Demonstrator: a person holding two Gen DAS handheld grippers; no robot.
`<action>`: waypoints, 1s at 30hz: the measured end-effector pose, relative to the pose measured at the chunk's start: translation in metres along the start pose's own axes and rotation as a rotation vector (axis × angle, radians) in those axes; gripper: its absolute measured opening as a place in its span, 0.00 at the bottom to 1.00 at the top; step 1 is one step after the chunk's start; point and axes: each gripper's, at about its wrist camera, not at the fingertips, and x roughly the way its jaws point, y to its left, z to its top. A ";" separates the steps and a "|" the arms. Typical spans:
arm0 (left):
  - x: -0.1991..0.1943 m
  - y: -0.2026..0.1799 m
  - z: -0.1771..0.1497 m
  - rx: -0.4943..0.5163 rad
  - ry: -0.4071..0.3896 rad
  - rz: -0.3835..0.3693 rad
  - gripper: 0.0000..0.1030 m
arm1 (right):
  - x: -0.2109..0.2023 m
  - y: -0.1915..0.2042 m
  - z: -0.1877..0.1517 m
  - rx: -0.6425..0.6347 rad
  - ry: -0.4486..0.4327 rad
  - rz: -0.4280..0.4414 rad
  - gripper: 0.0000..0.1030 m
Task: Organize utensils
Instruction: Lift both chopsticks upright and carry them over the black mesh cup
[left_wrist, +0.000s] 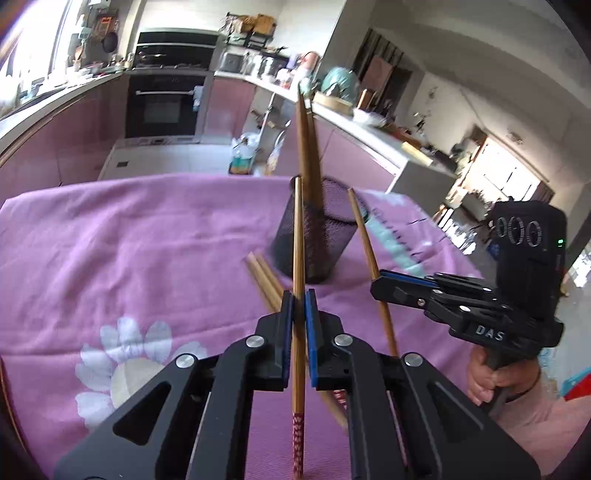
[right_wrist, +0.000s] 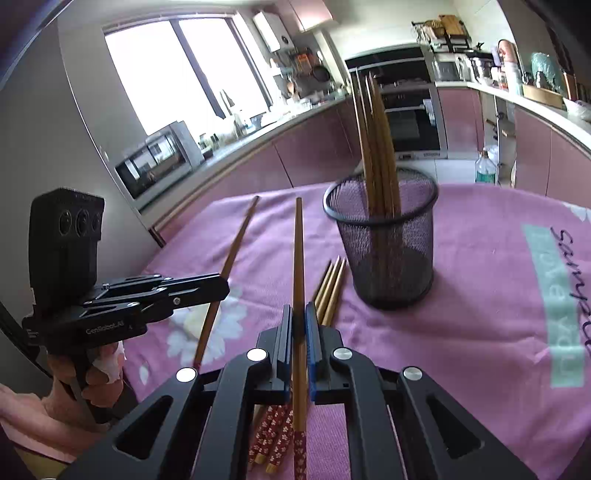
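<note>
1. The lower, red-patterned end of the chopstick in the left gripper is cut off by the bottom edge of the left wrist view, so its full length cannot be seen.
2. The loose chopsticks on the pink cloth are partly hidden behind the fingers; they seem to be three in the right wrist view, but the left wrist view shows fewer, so the count is not certain.
3. The bottom of the mesh cup is dark, and where the standing chopsticks end inside it cannot be made out.
4. The left gripper is clamped on its chopstick, jaws pressed together on the shaft. Its long axis runs away from the camera, bare wooden tip far and up, near the cup.
5. The right gripper is clamped on a second chopstick, which lies along the fingers in the same way, thin tip forward, patterned end near the camera.
6. Both held chopsticks are above the cloth, beside the cup, not inside it.
7. The chopsticks in the cup stand nearly upright, tips up, leaning a little.
</note>
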 end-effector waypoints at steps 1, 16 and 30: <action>-0.004 -0.002 0.002 0.004 -0.010 -0.007 0.07 | -0.004 0.001 0.002 0.001 -0.014 0.002 0.05; -0.047 -0.021 0.032 0.031 -0.157 -0.080 0.07 | -0.038 -0.009 0.027 -0.010 -0.147 -0.002 0.05; -0.056 -0.041 0.079 0.069 -0.253 -0.075 0.07 | -0.064 -0.001 0.064 -0.100 -0.265 -0.052 0.05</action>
